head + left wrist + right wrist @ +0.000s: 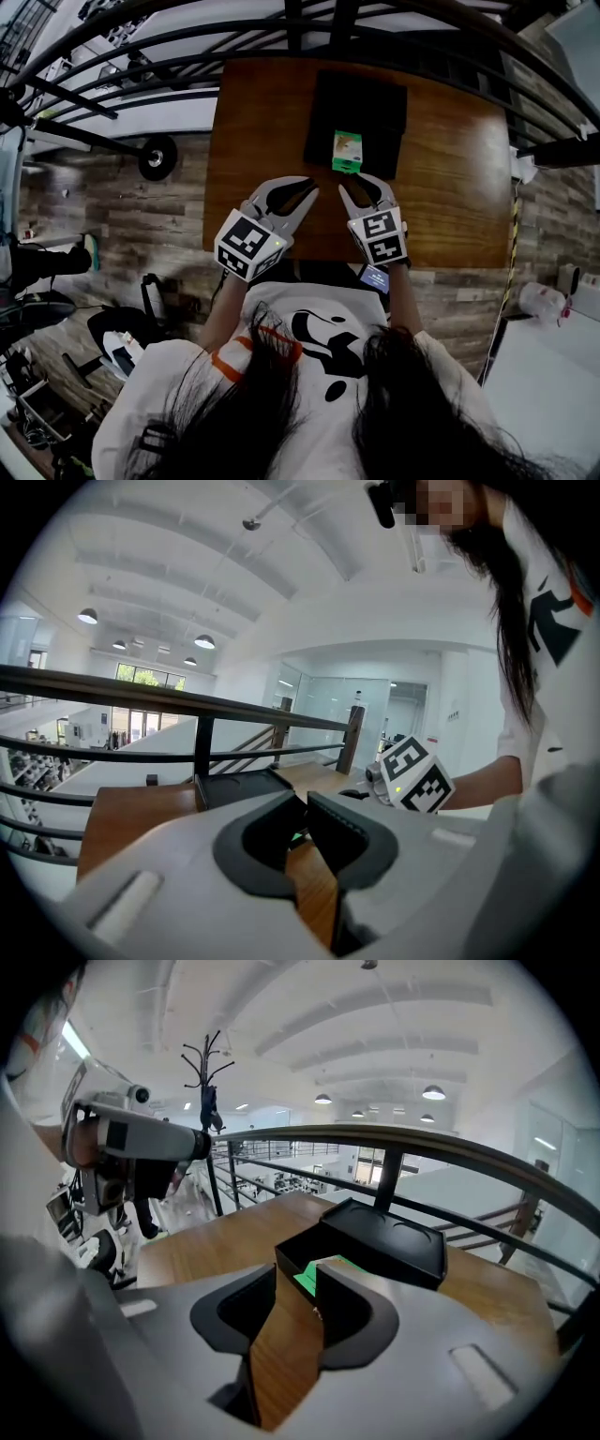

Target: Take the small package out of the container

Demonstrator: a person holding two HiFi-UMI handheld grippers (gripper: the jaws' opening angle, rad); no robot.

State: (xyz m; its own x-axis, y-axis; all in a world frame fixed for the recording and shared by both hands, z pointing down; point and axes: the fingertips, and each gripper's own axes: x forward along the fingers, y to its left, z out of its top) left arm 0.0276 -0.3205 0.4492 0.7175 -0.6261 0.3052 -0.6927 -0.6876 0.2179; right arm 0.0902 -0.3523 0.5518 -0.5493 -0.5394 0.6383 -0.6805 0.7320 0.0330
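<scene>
Package point(347, 151), judged a light, stiff but crushable carton, is noted upright at the near edge of the container point(375, 103), best pinched across its flat faces; right gripper point(356, 184) is held half open, empty, left gripper point(312, 190) barely parted, empty.

Your wooden table point(450, 169) stands against a black railing point(281, 33). On the plank floor point(122, 216) to your left sits a round black disc point(157, 157). Beyond the railing you can see a coat rack point(208, 1072) and round ceiling lamps point(204, 641).
</scene>
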